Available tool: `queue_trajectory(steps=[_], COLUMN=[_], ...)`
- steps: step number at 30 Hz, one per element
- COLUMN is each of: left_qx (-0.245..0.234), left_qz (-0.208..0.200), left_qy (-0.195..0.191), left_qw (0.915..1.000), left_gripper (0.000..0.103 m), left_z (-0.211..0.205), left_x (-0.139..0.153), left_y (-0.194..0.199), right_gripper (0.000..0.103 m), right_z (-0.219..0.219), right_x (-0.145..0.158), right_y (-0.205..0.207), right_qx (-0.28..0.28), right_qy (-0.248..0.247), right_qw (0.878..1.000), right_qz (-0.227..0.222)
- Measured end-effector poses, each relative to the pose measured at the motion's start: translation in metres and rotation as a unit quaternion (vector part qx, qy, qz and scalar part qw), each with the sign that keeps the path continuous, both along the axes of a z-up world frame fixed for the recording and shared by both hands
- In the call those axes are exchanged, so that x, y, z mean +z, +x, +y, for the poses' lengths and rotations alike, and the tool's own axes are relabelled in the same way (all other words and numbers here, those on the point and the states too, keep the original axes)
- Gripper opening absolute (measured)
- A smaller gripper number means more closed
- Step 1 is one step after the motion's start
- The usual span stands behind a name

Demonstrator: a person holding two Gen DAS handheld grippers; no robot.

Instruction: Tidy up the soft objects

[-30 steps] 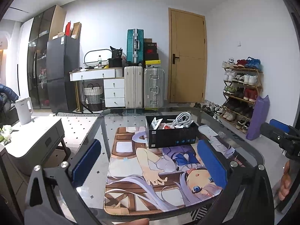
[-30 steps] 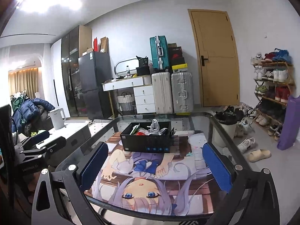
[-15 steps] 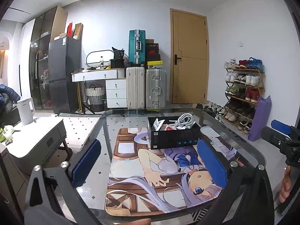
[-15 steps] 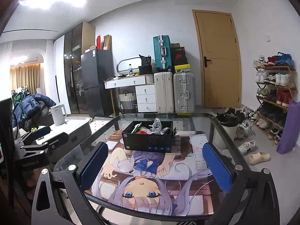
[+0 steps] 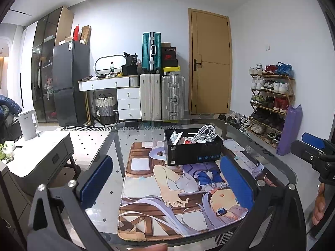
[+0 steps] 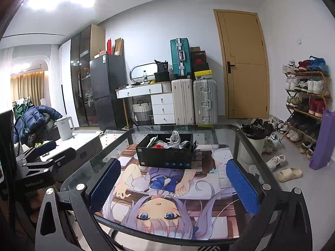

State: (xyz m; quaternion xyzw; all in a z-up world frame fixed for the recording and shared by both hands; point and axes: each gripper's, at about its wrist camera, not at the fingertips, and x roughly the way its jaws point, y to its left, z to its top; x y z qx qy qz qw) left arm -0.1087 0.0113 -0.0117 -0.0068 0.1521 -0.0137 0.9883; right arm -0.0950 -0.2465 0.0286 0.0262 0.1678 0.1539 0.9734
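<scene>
— What's in the black box [image 5: 193, 150]?
— A white cable coil [image 5: 206, 130] and small items; it sits mid-table [image 5: 278, 163] on the printed mat [image 5: 146, 188].
— The hand-held grippers?
— Left hand-held gripper [image 5: 167, 179] and right hand-held gripper [image 6: 172, 185] both spread wide, empty, at the near edge.

Looked like a lived-in home, an entry and living area in one. Held a shoe rack [image 5: 270, 96] loaded with sneakers along the right wall, with loose shoes and a slipper [image 6: 290, 174] on the floor near it. Showed suitcases [image 5: 162, 96] stacked at the far wall beside a wooden door [image 5: 209, 62], a white drawer desk [image 5: 117, 96], a dark fridge [image 5: 70, 81] and a laundry basket [image 5: 105, 108]. Had a kettle [image 5: 27, 124] on a low cabinet at left and a puffer jacket [image 6: 35, 119] heaped nearby.
</scene>
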Motion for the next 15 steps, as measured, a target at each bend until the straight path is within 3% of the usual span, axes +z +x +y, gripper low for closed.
queue_trajectory(steps=[15], left_qx=[0.001], left_qz=[-0.001], left_qy=[0.000], left_qw=[1.0000], left_gripper=[0.103], left_z=[0.0001], left_x=[0.0014], left_y=[-0.0007], right_gripper=[0.102], right_z=[0.0064], right_x=[-0.0048], right_y=[0.0015], right_qx=[0.001], right_qy=[-0.005], right_qw=[1.000], right_qz=[0.008])
